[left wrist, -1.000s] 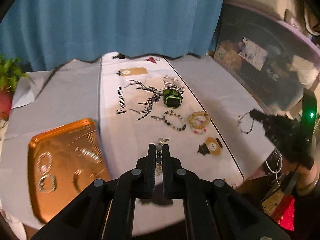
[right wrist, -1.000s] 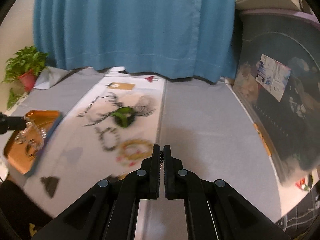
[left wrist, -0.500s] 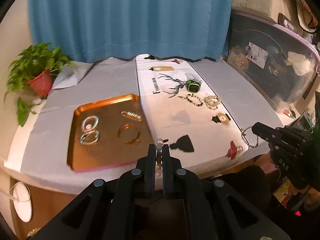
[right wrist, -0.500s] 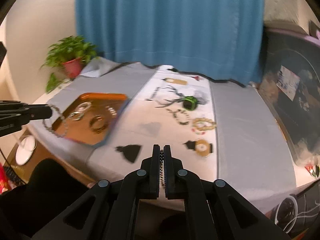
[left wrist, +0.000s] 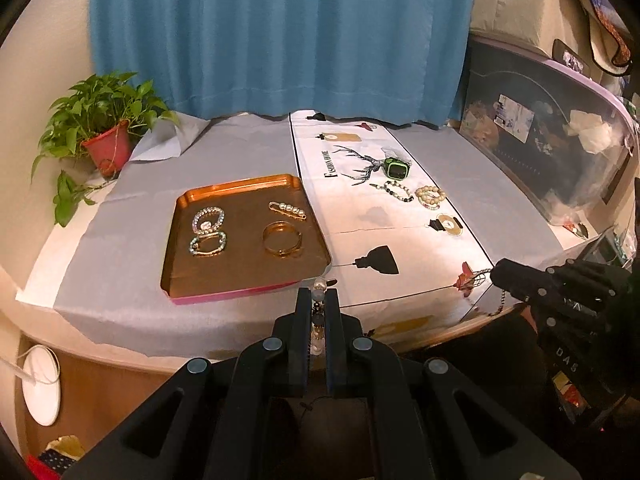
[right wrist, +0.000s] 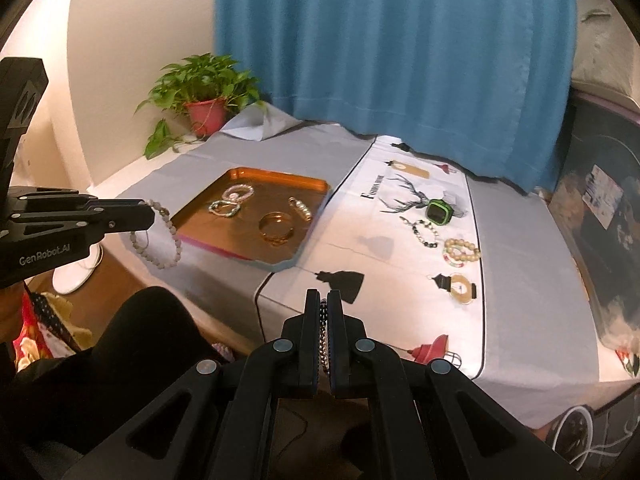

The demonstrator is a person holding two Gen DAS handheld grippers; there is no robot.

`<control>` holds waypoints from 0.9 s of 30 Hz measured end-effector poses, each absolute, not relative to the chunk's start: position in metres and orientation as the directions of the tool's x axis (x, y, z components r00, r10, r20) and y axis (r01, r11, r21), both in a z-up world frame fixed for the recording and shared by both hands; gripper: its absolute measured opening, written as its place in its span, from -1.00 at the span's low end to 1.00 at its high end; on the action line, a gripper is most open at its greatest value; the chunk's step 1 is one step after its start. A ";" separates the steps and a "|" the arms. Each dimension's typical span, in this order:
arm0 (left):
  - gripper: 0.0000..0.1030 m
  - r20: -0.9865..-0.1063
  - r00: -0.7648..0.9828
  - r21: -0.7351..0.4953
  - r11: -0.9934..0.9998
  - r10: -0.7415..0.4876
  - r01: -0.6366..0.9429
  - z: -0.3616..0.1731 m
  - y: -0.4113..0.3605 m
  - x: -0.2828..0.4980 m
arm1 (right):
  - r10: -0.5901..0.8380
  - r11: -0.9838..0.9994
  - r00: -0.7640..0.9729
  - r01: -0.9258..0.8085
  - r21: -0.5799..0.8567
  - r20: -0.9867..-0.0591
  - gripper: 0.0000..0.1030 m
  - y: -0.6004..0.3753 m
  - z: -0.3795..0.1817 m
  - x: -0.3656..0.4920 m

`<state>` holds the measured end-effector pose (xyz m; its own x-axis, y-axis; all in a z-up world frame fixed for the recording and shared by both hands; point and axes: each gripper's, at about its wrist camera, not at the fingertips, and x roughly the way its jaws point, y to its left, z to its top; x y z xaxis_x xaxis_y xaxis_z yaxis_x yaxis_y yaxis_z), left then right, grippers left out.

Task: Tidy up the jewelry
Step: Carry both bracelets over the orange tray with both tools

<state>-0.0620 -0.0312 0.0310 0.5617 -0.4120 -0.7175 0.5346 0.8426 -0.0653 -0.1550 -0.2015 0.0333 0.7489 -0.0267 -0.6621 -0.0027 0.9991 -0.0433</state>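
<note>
My left gripper (left wrist: 318, 296) is shut on a grey beaded bracelet (right wrist: 158, 236), held off the table's near edge, in front of the orange tray (left wrist: 182, 256). The tray holds several pieces: a gold bangle (left wrist: 282, 238), a pearl pin (left wrist: 287, 210) and two bracelets (left wrist: 208, 232). My right gripper (right wrist: 324, 298) is shut on a thin bead chain (left wrist: 482, 278), held off the near edge at the right. On the white runner (left wrist: 360, 236) lie a green watch (left wrist: 397, 169), a dark beaded bracelet (left wrist: 396, 191) and a cream bead bracelet (left wrist: 430, 197).
A potted plant (left wrist: 102, 136) stands at the table's back left. A blue curtain (left wrist: 280, 36) hangs behind. A dark storage tub (left wrist: 552, 152) stands at the right. A white round object (left wrist: 40, 388) sits below the left table edge.
Both grippers have pulled back from the table and risen, each keeping its piece. The whole table and tray now show from farther away.
</note>
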 end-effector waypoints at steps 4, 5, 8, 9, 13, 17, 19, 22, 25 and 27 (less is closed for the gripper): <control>-0.93 -0.720 0.558 -0.072 0.844 -0.412 0.531 0.028 -0.028 -0.060 | -0.019 0.999 0.739 -0.019 -0.049 -0.673 -0.94 -0.195 0.031 -0.152; -0.93 -0.721 0.557 -0.073 0.845 -0.413 0.530 0.028 -0.027 -0.059 | -0.018 0.999 0.738 -0.021 -0.050 -0.675 -0.94 -0.195 0.031 -0.151; -0.93 -0.725 0.552 -0.079 0.846 -0.412 0.527 0.025 -0.027 -0.053 | -0.016 0.998 0.729 -0.028 -0.053 -0.684 -0.94 -0.193 0.028 -0.145; -0.93 -0.726 0.551 -0.082 0.847 -0.412 0.526 0.024 -0.027 -0.052 | -0.015 0.998 0.726 -0.031 -0.054 -0.688 -0.94 -0.191 0.026 -0.143; -0.93 -0.733 0.542 -0.095 0.851 -0.411 0.516 0.017 -0.024 -0.039 | -0.010 0.997 0.709 -0.043 -0.058 -0.705 -0.94 -0.189 0.020 -0.131; -0.93 -0.734 0.550 -0.101 0.865 -0.398 0.492 0.013 -0.016 -0.015 | -0.003 0.997 0.698 -0.056 -0.058 -0.716 -0.93 -0.186 0.014 -0.111; -0.93 -0.731 0.558 -0.104 0.872 -0.393 0.478 0.013 -0.009 0.000 | 0.003 0.996 0.700 -0.063 -0.058 -0.714 -0.94 -0.184 0.012 -0.098; -0.93 -0.728 0.573 -0.103 0.887 -0.375 0.450 0.012 -0.001 0.024 | 0.019 0.996 0.703 -0.075 -0.048 -0.711 -0.94 -0.180 0.009 -0.073; -0.93 -0.731 0.581 -0.103 0.899 -0.359 0.426 0.009 0.005 0.048 | 0.045 0.995 0.704 -0.094 -0.031 -0.709 -0.93 -0.176 0.004 -0.042; -0.93 -0.730 0.586 -0.110 0.907 -0.351 0.406 0.004 0.007 0.068 | 0.062 0.994 0.707 -0.107 -0.020 -0.704 -0.93 -0.172 0.001 -0.023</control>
